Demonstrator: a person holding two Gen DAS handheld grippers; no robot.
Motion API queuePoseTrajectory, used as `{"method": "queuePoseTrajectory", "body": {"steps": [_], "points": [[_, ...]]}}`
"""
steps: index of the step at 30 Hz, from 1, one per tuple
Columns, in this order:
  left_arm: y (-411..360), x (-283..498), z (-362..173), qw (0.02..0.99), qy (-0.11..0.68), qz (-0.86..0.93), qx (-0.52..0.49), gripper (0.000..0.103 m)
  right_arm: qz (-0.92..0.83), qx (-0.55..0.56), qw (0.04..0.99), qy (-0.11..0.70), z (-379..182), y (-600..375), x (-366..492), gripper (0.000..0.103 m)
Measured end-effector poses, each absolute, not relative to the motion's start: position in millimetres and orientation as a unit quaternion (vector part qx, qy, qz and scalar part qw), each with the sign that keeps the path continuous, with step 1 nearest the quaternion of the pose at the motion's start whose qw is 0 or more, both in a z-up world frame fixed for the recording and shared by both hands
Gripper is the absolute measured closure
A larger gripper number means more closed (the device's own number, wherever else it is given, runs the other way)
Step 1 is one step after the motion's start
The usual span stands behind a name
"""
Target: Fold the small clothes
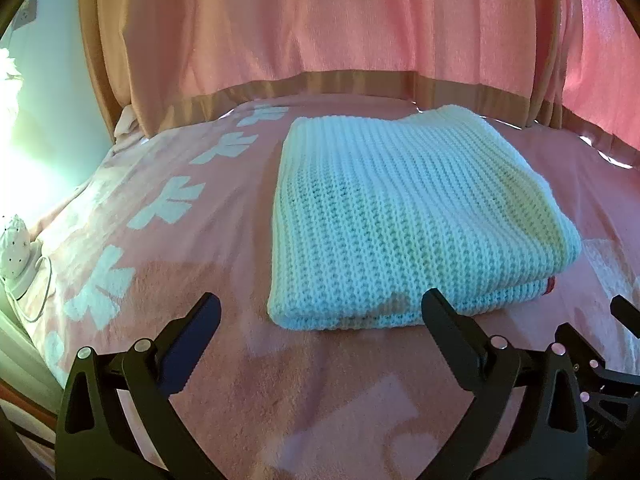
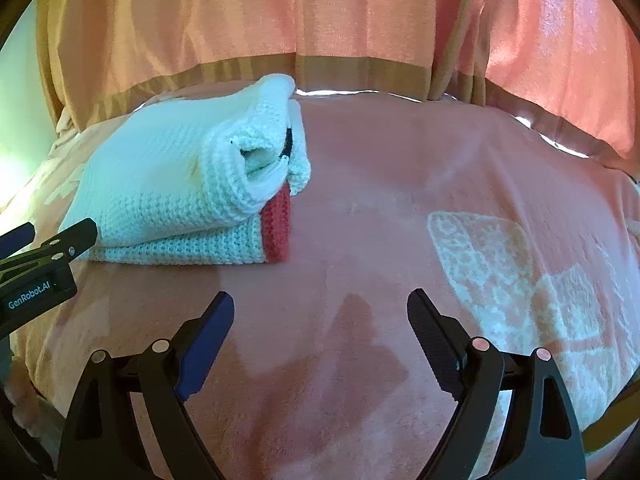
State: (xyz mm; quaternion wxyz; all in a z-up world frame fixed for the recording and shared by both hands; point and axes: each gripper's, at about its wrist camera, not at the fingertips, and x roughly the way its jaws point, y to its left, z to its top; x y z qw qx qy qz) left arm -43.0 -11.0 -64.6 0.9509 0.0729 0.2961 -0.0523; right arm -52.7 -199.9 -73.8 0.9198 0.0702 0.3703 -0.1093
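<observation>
Two grippers hang just above the bed, and both have their jaws wide apart with nothing between them. The left gripper [image 1: 320, 312] sits right at the near edge of the white knitted top [image 1: 400, 216]. One of its fingertips [image 1: 436, 300] shows in front of that edge, but I cannot tell if it touches the wool. The right gripper [image 2: 320, 308] points at bare pink blanket [image 2: 400, 152] beside the top, well clear of it. My guess is that both are open and held off because the folding is finished and they have let go.

From the right wrist view, the white knitted top [image 2: 172, 184] lies folded into a thick, neat block in the middle of the bed. Its layers stack up, with a rolled part on top and a red band [image 2: 278, 228] showing at one end. It lies flat so it keeps its shape and does not fall open.

Under it, the blanket has white shapes woven in. Behind the bed hang pink curtains [image 1: 320, 20] with sun coming through.
</observation>
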Motion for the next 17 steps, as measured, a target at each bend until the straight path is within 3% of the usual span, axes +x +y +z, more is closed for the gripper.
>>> {"method": "queuePoseTrajectory", "body": {"steps": [17], "points": [[-10.4, -44.6, -69.4, 0.950, 0.295, -0.058, 0.083, 0.005, -0.110, 0.070, 0.921, 0.367, -73.2, -194.3, -52.1, 0.017]]}}
